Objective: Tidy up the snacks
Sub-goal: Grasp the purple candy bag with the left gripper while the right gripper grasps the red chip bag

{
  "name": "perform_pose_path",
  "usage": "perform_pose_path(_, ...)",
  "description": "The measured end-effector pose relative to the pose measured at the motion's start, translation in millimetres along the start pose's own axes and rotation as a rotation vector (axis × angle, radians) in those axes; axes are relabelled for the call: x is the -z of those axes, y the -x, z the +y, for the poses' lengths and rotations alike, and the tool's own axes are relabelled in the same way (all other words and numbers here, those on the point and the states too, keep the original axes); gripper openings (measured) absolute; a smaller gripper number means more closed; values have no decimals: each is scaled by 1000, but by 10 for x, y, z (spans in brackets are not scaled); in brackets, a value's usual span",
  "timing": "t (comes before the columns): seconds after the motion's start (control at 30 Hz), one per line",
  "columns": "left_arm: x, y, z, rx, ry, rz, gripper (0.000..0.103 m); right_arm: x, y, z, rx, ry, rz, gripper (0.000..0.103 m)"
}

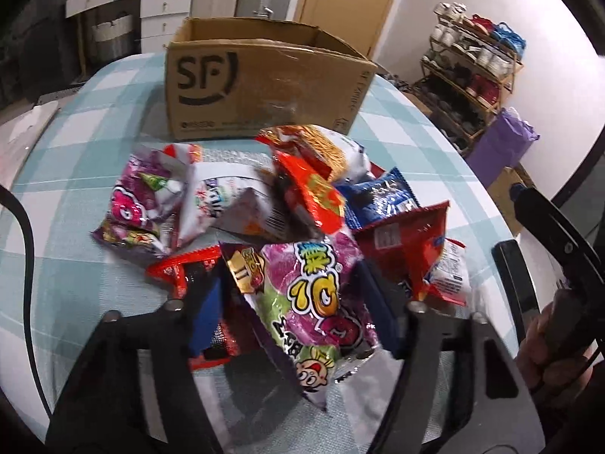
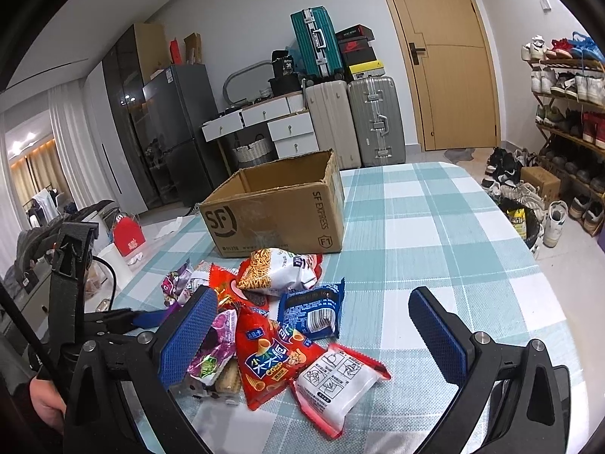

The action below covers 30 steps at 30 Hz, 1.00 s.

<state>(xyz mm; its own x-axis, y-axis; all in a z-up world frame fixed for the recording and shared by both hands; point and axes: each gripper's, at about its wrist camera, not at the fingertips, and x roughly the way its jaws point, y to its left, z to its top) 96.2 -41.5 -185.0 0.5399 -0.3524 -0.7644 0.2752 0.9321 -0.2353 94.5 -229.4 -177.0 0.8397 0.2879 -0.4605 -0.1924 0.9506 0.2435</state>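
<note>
A heap of snack packs lies on the checked tablecloth in front of an open cardboard box. My left gripper points down into the near side of the heap. A purple snack bag stands crumpled and tilted between its blue pads, which press on its sides. In the right wrist view my right gripper hangs wide open over the heap's right part, holding nothing. A red crisps bag, a white pack and a blue pack lie between its fingers.
The box stands at the table's far side and its inside looks bare. Bare cloth stretches right of the heap. Beyond the table are suitcases, a shoe rack and a black bin near the right edge.
</note>
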Motion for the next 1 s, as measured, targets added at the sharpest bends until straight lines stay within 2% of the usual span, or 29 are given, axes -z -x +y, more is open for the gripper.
perform_pose_path(0.03, -6, -46, -18, 10, -10, 4, 55, 7, -6, -2, -1, -2, 1, 103)
perform_pose_path(0.07, -6, -69, -14, 33, -8, 12, 46, 10, -12, -4, -3, -5, 2, 103)
perform_pose_path(0.1, -5, -59, -35, 58, 1, 15, 43, 10, -19, -11, -3, -7, 2, 103)
perform_pose_path(0.3, 2, -44, -66, 110, -16, 2, 35, 27, -10, 5, 0, -3, 2, 103)
perform_pose_path(0.73, 201, 618, 278, 125, 42, -70, 34, 69, 129, 53, -4, 2, 17, 103)
perform_pose_path(1.0, 250, 865, 405, 148, 53, -106, 34, 138, 199, 124, -28, 31, 38, 103)
